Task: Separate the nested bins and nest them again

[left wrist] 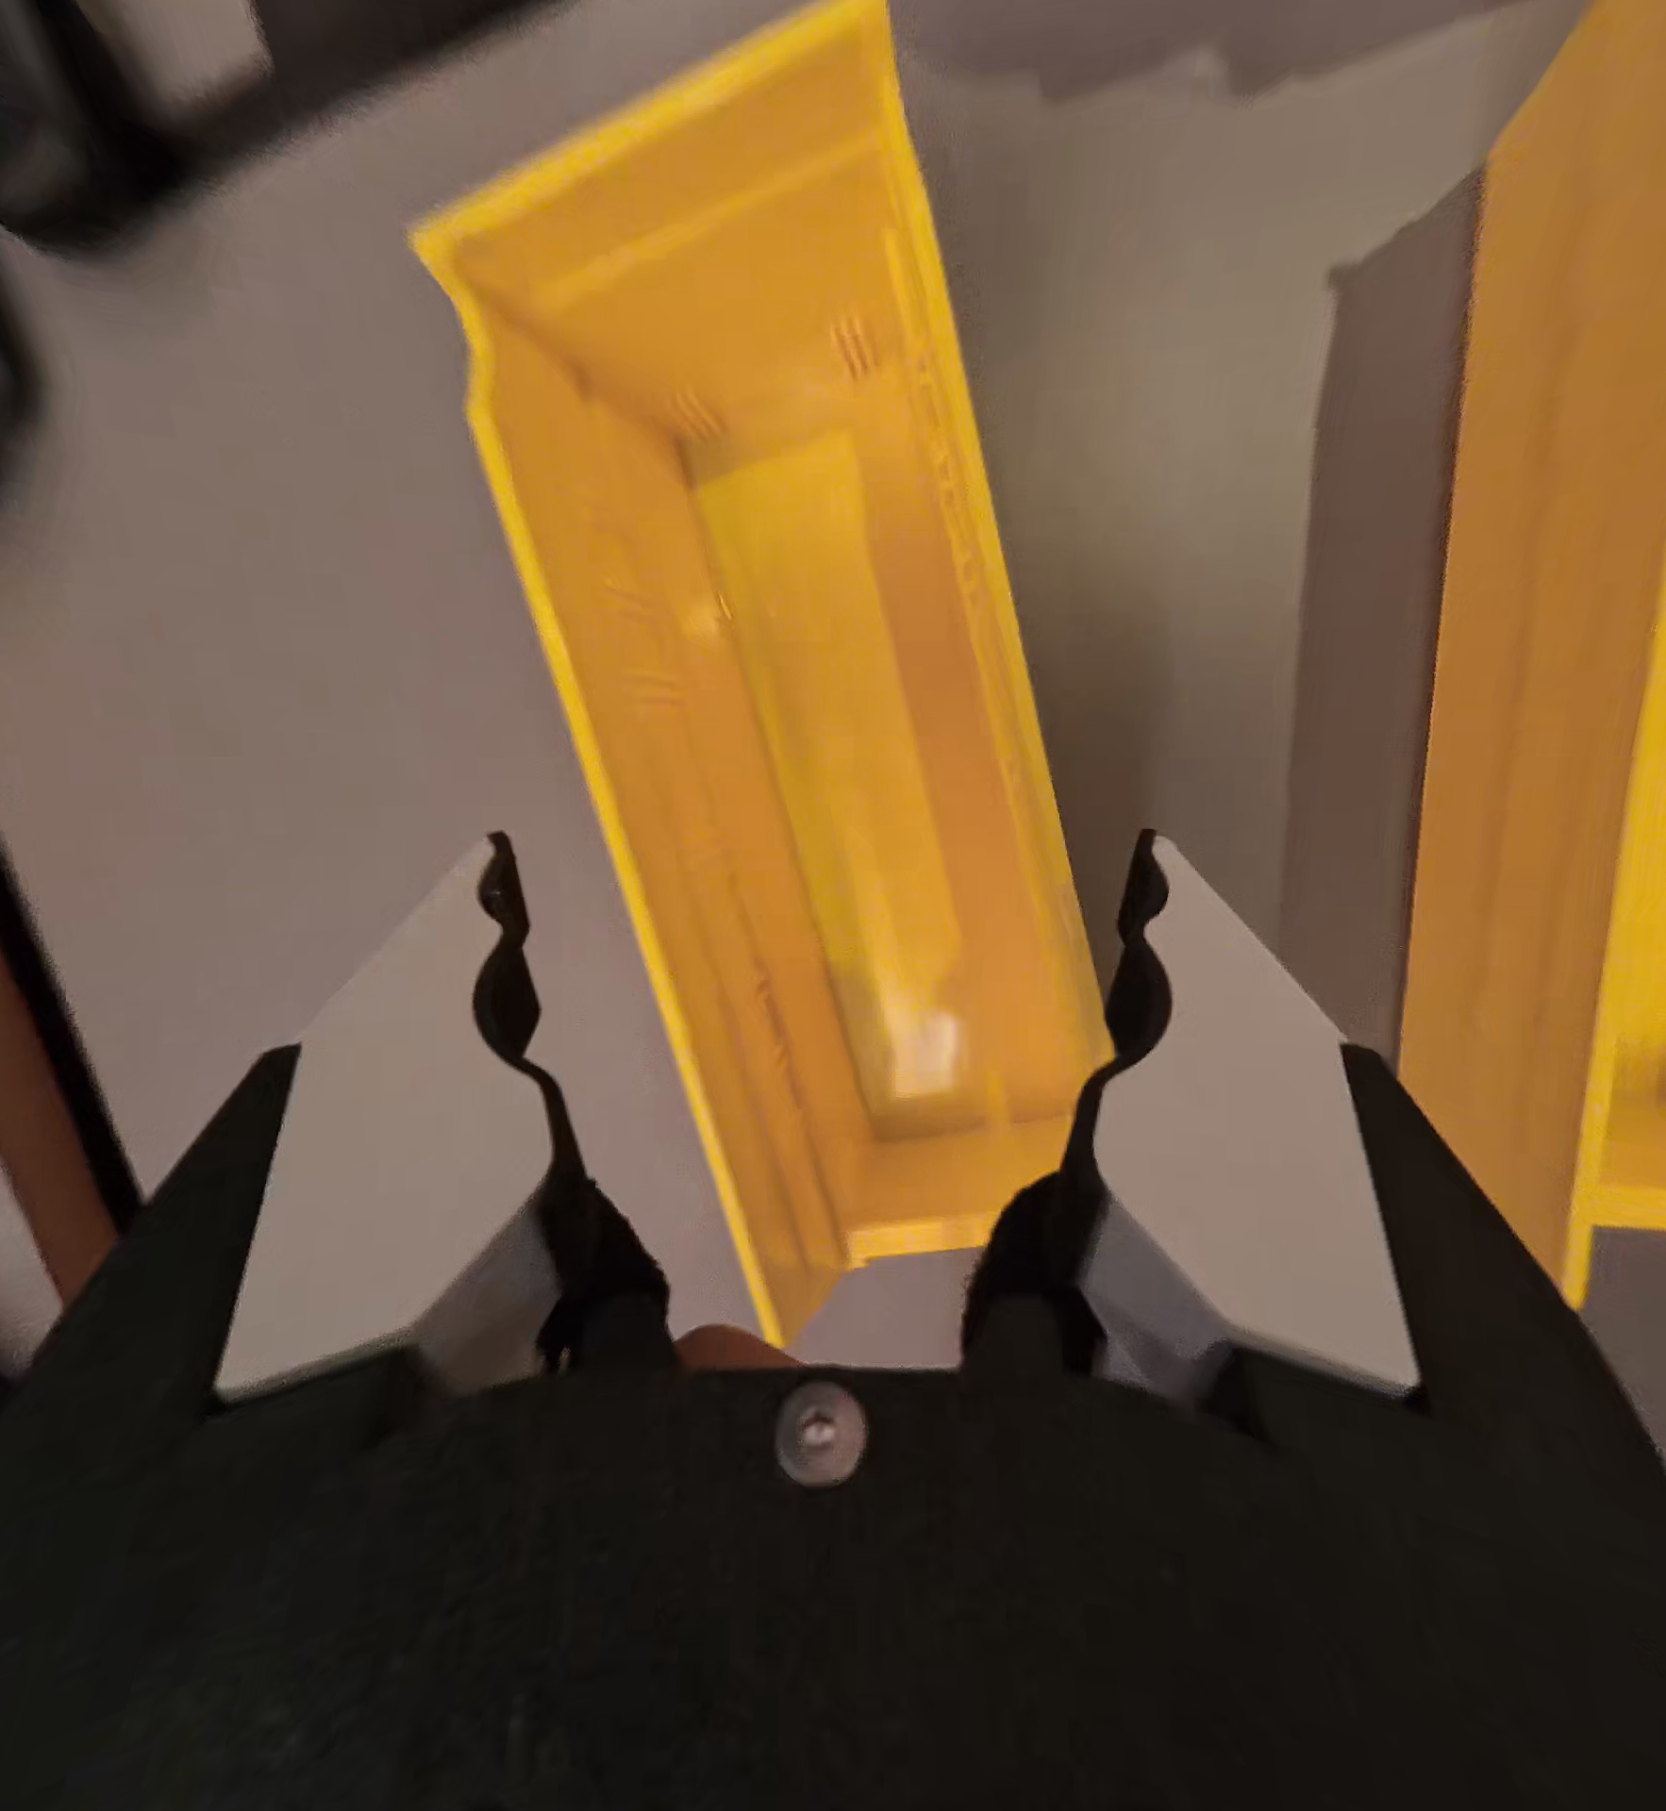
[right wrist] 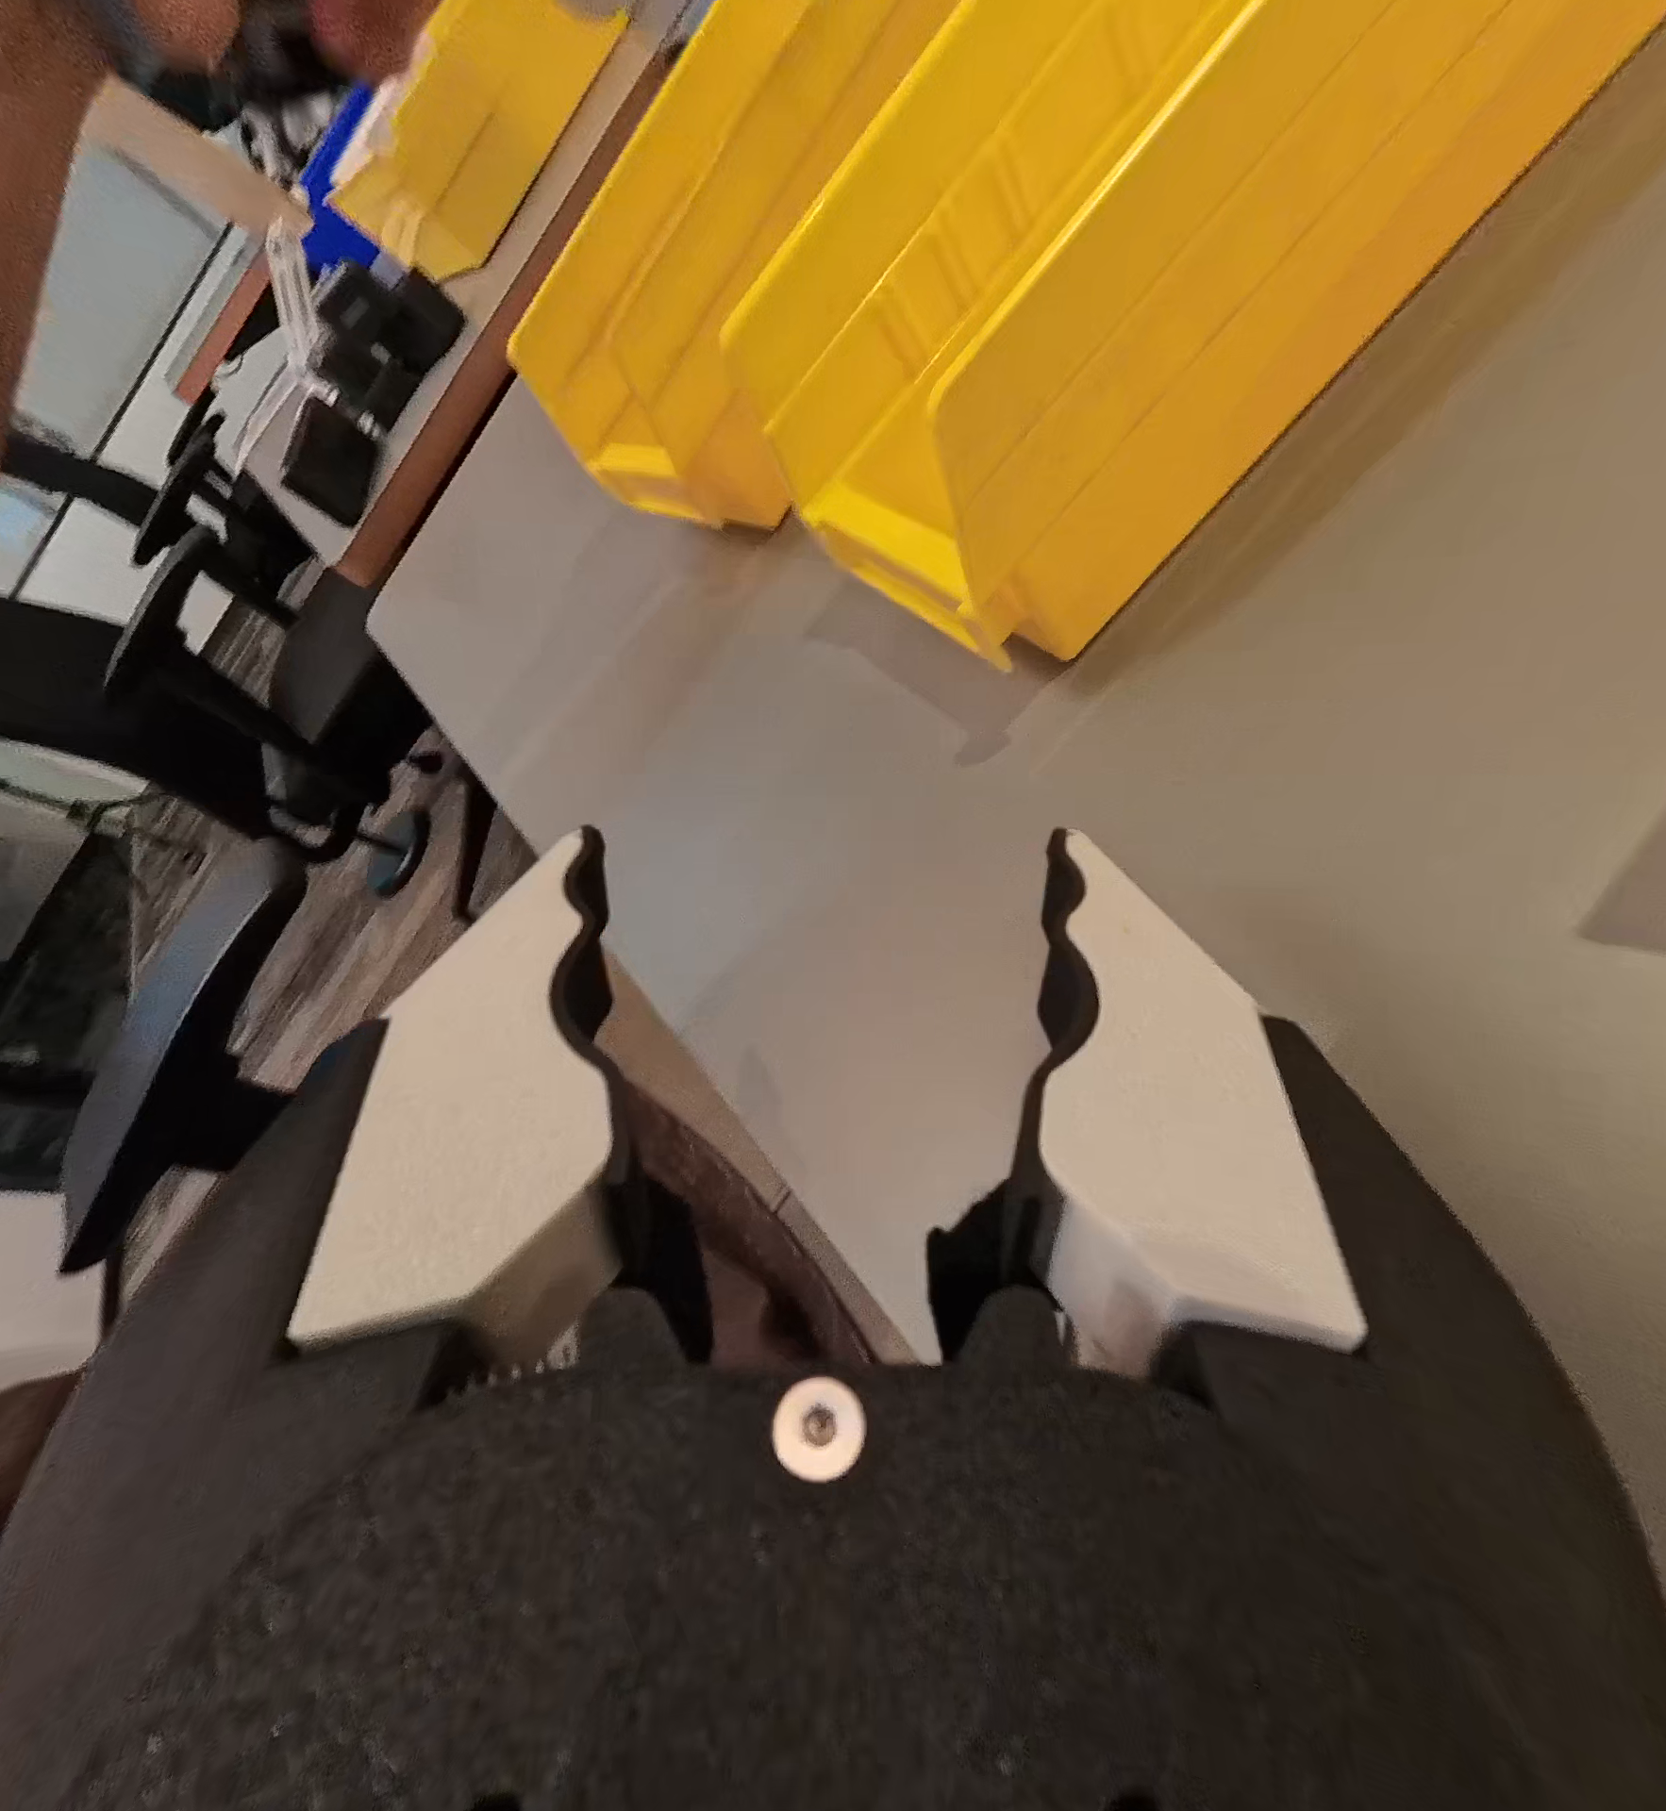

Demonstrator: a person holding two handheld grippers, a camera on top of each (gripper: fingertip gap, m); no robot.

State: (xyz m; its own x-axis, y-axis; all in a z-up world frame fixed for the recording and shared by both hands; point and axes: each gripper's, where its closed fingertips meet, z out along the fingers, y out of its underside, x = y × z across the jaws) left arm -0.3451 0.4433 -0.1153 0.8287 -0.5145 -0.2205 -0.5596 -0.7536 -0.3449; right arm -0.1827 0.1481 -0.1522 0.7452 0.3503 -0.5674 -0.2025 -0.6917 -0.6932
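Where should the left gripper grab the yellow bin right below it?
Probably the bin's long right wall. It lies open side up between the open left gripper fingers, and that thin upright wall is already near the right finger. Come straight down, one finger inside and one outside.

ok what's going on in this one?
A person is working yellow bins on a grey table with two handheld claws. The left claw is open, hovering over one long yellow bin lying alone, its near end between the fingers but not gripped. The right claw is open and empty, off to the side. More yellow bins sit side by side beyond it; whether any are nested is unclear.
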